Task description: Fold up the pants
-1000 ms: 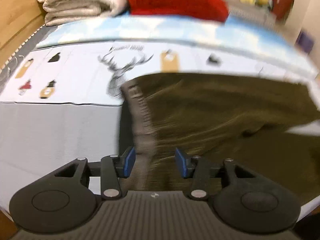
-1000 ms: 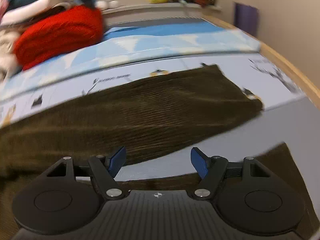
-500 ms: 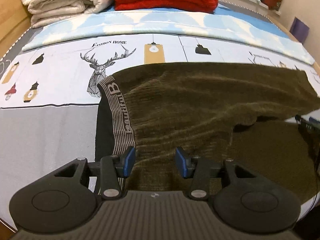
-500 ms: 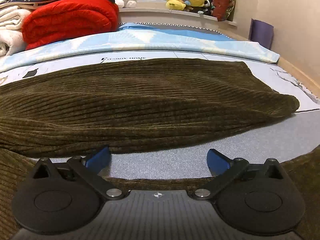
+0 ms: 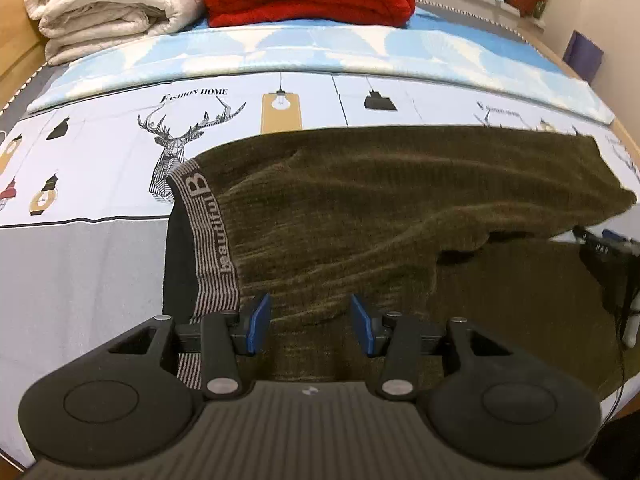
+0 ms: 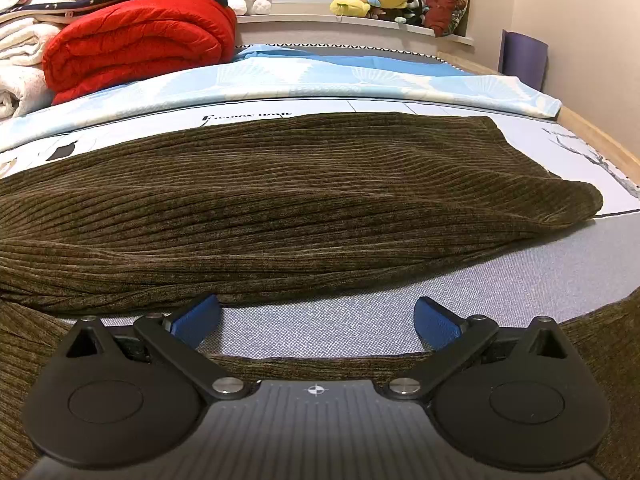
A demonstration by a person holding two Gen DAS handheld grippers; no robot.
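My right gripper [image 6: 316,322], jaws spread wide and empty, sits over the near pant leg [image 6: 280,362] running crosswise, while my left gripper [image 5: 310,324] half-open straddles the waist [image 5: 216,240].

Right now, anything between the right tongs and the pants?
Nothing visible. The right tongs, wide open, sit over bare grey bedsheet between the two legs of the olive-brown corduroy pants; no other thing lies there.

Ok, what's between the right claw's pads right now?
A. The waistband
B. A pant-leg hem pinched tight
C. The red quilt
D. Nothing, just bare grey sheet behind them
D: the right claw stands wide open, with only grey sheet showing between the near and far pant legs.
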